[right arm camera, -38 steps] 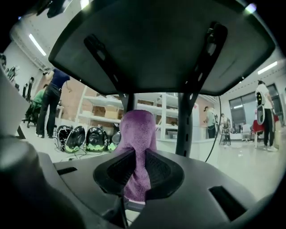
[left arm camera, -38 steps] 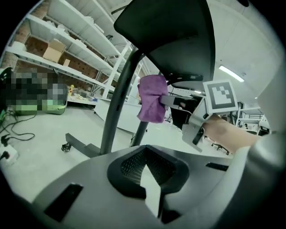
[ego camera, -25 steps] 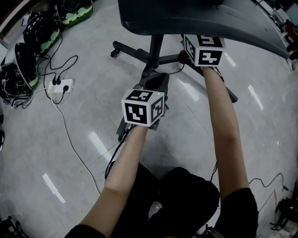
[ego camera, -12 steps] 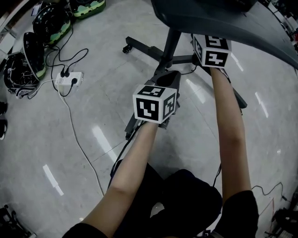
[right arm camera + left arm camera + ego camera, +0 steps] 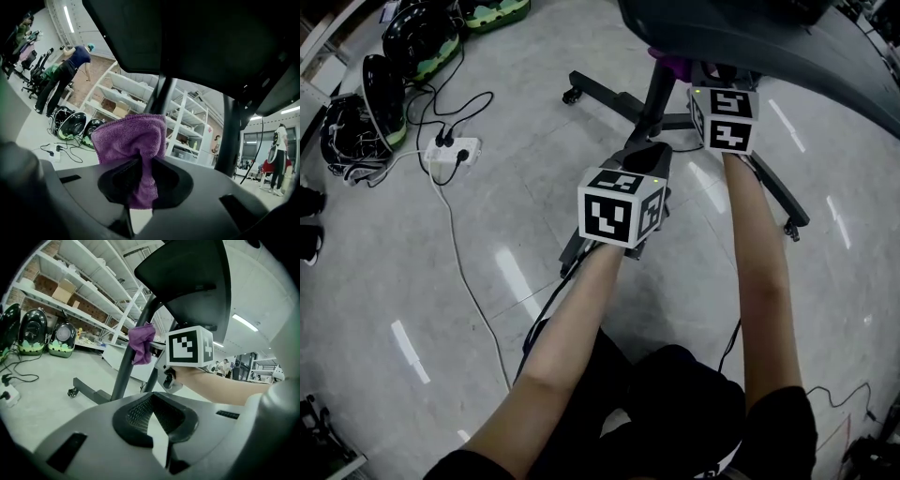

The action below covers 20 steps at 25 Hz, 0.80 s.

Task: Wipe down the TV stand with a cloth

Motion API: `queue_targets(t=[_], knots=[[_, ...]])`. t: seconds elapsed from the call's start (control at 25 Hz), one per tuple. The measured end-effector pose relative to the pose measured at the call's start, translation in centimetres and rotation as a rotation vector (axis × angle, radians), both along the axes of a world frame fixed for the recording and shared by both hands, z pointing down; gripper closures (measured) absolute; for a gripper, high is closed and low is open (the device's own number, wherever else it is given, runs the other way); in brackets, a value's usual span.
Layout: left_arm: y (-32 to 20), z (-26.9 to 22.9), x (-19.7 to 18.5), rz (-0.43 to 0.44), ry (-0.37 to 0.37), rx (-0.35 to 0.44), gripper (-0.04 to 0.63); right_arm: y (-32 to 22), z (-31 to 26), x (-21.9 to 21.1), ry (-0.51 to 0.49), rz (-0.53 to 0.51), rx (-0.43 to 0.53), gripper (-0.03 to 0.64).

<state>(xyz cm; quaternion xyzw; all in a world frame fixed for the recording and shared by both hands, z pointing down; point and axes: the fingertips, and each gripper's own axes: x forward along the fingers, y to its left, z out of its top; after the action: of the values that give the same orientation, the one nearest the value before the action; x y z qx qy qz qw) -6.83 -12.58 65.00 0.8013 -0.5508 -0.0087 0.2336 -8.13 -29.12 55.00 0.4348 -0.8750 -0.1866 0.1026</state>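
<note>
The TV stand has a black pole [image 5: 656, 94] on wheeled legs [image 5: 605, 94], with the dark screen [image 5: 750, 33] overhead. A purple cloth [image 5: 677, 66] is bunched right beside the pole. My right gripper [image 5: 708, 77] is shut on it; in the right gripper view the cloth [image 5: 131, 140] fills the jaws of that gripper [image 5: 140, 183] in front of the pole [image 5: 159, 93]. My left gripper [image 5: 645, 157] hovers lower, near the base, shut with nothing held [image 5: 157, 427]. In the left gripper view the cloth [image 5: 141, 343] sits against the pole [image 5: 129, 362].
A white power strip [image 5: 450, 155] with cables lies on the floor at left, beyond it several black-and-green helmets [image 5: 403, 42]. Casters [image 5: 789, 230] end the stand's legs. Shelving [image 5: 84, 282] lines the far wall. A person [image 5: 61, 75] stands in the background.
My right gripper has moved in towards the pole, and the purple cloth now shows beside it. The left gripper has shifted slightly right and forward. The whole view has drifted.
</note>
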Motion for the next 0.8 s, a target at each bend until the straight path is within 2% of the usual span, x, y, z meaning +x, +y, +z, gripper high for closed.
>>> queue_targets(t=[0.28,0.4,0.56,0.8], knots=[[0.1,0.4,-0.7,-0.025,-0.012,-0.02,0.588,0.0,4.3,0.0,0.008,0.012,-0.086,0.539],[0.3,0.4,-0.5,-0.017,-0.028,-0.025,0.588,0.2,6.3,-0.2,0.037,0.012,-0.11,0.538],[0.5,0.4,-0.7,-0.026,-0.012,-0.027,0.588,0.5,9.5,-0.5,0.072,0.015,-0.147,0.538],[0.7,1.2,-1.1,-0.035,-0.045,-0.045,0.588,0.6,11.7,-0.6,0.017,0.02,-0.182,0.538]])
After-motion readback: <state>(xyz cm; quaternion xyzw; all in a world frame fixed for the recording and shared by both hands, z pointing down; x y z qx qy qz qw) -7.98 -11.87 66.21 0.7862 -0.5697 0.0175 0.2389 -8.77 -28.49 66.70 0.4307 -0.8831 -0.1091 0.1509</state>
